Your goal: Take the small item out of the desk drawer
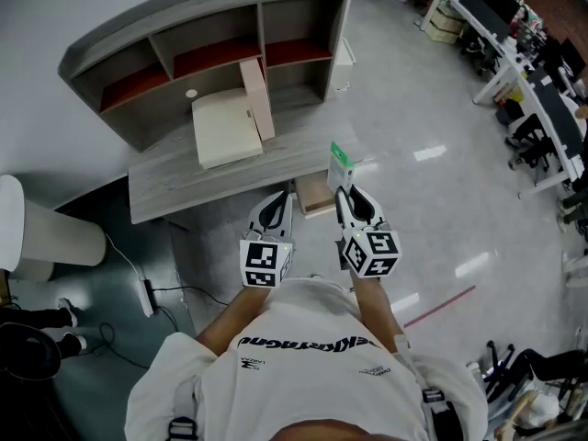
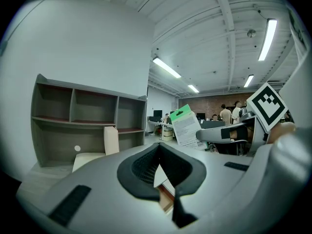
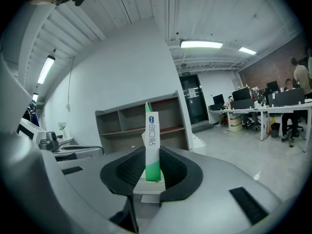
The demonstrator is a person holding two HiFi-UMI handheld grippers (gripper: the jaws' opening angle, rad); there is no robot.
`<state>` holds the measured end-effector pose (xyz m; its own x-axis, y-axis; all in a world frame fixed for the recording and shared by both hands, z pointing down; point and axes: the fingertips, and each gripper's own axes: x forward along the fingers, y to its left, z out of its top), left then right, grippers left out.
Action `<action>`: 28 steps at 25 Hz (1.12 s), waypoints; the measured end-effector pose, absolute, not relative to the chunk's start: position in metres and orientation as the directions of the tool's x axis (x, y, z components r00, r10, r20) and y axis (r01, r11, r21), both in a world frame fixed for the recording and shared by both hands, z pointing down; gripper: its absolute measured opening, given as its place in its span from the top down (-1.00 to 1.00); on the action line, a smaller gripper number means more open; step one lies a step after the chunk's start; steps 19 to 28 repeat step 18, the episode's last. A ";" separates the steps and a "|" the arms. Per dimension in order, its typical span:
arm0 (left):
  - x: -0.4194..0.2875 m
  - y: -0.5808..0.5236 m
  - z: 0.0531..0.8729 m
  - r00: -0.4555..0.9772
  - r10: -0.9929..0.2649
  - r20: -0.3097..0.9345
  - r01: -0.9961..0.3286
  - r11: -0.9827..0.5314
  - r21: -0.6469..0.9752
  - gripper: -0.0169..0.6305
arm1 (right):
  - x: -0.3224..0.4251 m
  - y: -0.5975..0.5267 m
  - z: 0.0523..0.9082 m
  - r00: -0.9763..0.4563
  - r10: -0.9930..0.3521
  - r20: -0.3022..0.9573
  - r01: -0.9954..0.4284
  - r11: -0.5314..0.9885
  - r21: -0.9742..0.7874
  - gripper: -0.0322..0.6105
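My right gripper (image 1: 344,194) (image 3: 152,165) is shut on a small green-and-white packet (image 1: 341,165) (image 3: 152,140), which stands upright between its pads above the desk's front edge. The same packet (image 2: 187,126) shows at the right of the left gripper view. Just below the grippers a tan drawer (image 1: 316,194) stands pulled out from under the grey desk (image 1: 175,186). My left gripper (image 1: 279,204) (image 2: 158,152) hovers beside the right one, to the drawer's left, jaws together with nothing between them.
A grey shelf unit (image 1: 202,49) sits on the back of the desk, with a cream box (image 1: 223,127) and a leaning board (image 1: 257,97) in front of it. A white round bin (image 1: 46,232) and a power strip (image 1: 147,297) are at the left. Office desks (image 1: 514,53) stand far right.
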<state>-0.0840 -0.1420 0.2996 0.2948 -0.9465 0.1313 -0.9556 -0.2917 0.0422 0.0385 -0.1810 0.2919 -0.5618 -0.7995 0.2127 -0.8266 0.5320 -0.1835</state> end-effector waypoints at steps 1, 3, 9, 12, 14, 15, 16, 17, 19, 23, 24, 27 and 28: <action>-0.083 -0.143 0.300 0.295 -0.947 0.130 -0.956 -0.292 0.042 0.90 | 0.039 -0.181 0.292 -0.563 -0.800 0.210 -0.826 0.532 -0.186 0.54; -0.082 -0.143 0.299 0.294 -0.947 0.131 -0.956 -0.291 0.047 0.90 | 0.040 -0.182 0.290 -0.565 -0.800 0.202 -0.824 0.533 -0.193 0.54; -0.081 -0.145 0.300 0.283 -0.949 0.136 -0.959 -0.278 0.060 0.90 | 0.044 -0.184 0.288 -0.568 -0.799 0.199 -0.822 0.537 -0.189 0.54; -0.078 -0.144 0.300 0.282 -0.949 0.139 -0.959 -0.276 0.059 0.90 | 0.048 -0.183 0.288 -0.568 -0.799 0.198 -0.822 0.538 -0.190 0.54; -0.076 -0.144 0.300 0.282 -0.949 0.139 -0.959 -0.277 0.057 0.90 | 0.050 -0.182 0.287 -0.569 -0.799 0.196 -0.821 0.538 -0.189 0.54; -0.075 -0.144 0.299 0.282 -0.949 0.137 -0.959 -0.277 0.056 0.90 | 0.050 -0.183 0.287 -0.570 -0.799 0.193 -0.820 0.540 -0.188 0.54; -0.074 -0.145 0.299 0.282 -0.950 0.135 -0.959 -0.278 0.054 0.90 | 0.050 -0.184 0.286 -0.571 -0.799 0.189 -0.820 0.541 -0.188 0.54; -0.074 -0.146 0.299 0.283 -0.950 0.133 -0.959 -0.278 0.053 0.90 | 0.051 -0.185 0.285 -0.571 -0.799 0.186 -0.819 0.542 -0.187 0.54; -0.073 -0.147 0.298 0.283 -0.950 0.132 -0.959 -0.278 0.051 0.90 | 0.051 -0.185 0.284 -0.572 -0.800 0.182 -0.819 0.543 -0.186 0.54; -0.073 -0.147 0.298 0.283 -0.950 0.132 -0.959 -0.278 0.051 0.90 | 0.051 -0.185 0.284 -0.572 -0.800 0.182 -0.819 0.543 -0.186 0.54; -0.073 -0.147 0.298 0.283 -0.950 0.132 -0.959 -0.278 0.051 0.90 | 0.051 -0.185 0.284 -0.572 -0.800 0.182 -0.819 0.543 -0.186 0.54; -0.073 -0.147 0.298 0.283 -0.950 0.132 -0.959 -0.278 0.051 0.90 | 0.051 -0.185 0.284 -0.572 -0.800 0.182 -0.819 0.543 -0.186 0.54; -0.073 -0.147 0.298 0.283 -0.950 0.132 -0.959 -0.278 0.051 0.90 | 0.051 -0.185 0.284 -0.572 -0.800 0.182 -0.819 0.543 -0.186 0.54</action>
